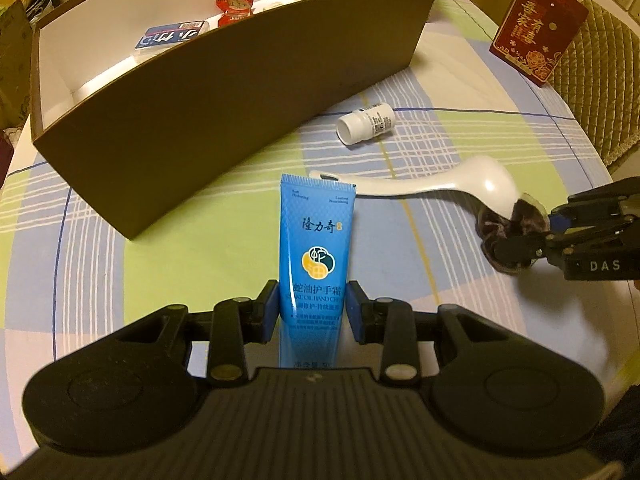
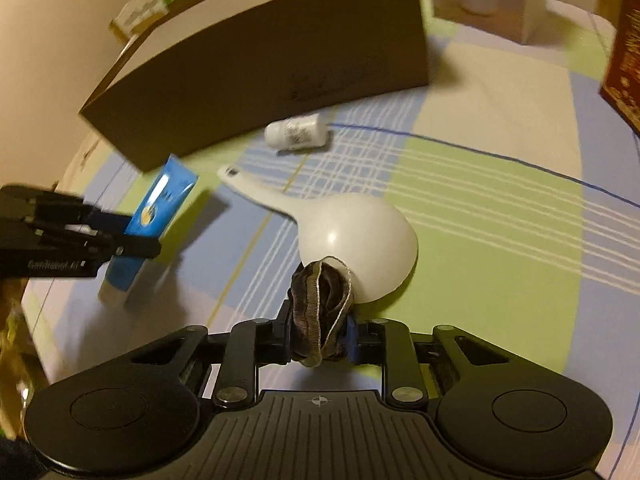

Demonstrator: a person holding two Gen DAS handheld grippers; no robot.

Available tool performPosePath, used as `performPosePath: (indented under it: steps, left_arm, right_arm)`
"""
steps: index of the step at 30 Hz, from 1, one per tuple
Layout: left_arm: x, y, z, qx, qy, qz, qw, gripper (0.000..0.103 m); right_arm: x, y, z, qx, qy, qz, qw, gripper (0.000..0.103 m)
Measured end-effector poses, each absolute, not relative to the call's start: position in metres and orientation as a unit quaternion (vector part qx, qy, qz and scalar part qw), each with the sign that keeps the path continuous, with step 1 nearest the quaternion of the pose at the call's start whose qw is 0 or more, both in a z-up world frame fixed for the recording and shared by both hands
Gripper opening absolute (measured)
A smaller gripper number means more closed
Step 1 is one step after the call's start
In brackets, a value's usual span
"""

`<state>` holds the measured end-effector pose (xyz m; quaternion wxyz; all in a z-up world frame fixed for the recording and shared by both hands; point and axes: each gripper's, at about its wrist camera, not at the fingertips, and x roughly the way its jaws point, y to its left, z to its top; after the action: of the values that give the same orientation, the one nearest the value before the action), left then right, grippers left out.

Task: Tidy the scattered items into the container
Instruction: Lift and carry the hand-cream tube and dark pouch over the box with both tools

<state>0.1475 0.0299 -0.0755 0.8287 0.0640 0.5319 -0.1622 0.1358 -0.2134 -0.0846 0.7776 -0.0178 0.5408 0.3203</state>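
Note:
My left gripper (image 1: 313,307) is shut on a blue hand cream tube (image 1: 314,240) and holds it above the cloth, crimped end forward; it also shows in the right wrist view (image 2: 160,204). My right gripper (image 2: 320,330) is shut on a dark brown velvet scrunchie (image 2: 320,300), which touches the bowl of a white ladle (image 2: 352,240). The ladle (image 1: 440,182) lies on the table. A small white bottle (image 1: 366,122) lies on its side near the brown box (image 1: 224,92). The box holds a blue-white packet (image 1: 170,38) and a red snack packet (image 1: 234,10).
The round table has a checked blue, green and white cloth (image 1: 460,128). A red gift box (image 1: 538,28) stands at the far right, beside a padded chair (image 1: 600,80). Bags and clutter sit beyond the box at the left (image 1: 16,40).

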Motion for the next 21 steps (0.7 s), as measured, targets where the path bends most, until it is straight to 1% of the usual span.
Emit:
performPosePath:
  steps: [6, 12, 21]
  left_arm:
    - [0.139, 0.030, -0.075, 0.058, 0.535, -0.156, 0.828, 0.030]
    - [0.129, 0.028, -0.069, 0.054, 0.532, -0.157, 0.830, 0.030]
    - [0.113, 0.028, -0.056, 0.051, 0.520, -0.146, 0.840, 0.030]
  right_arm:
    - [0.134, -0.224, -0.082, 0.018, 0.572, 0.335, 0.748, 0.026]
    - [0.137, -0.237, -0.065, 0.101, 0.559, 0.350, 0.745, 0.026]
    - [0.127, -0.237, -0.054, 0.093, 0.549, 0.372, 0.742, 0.026]
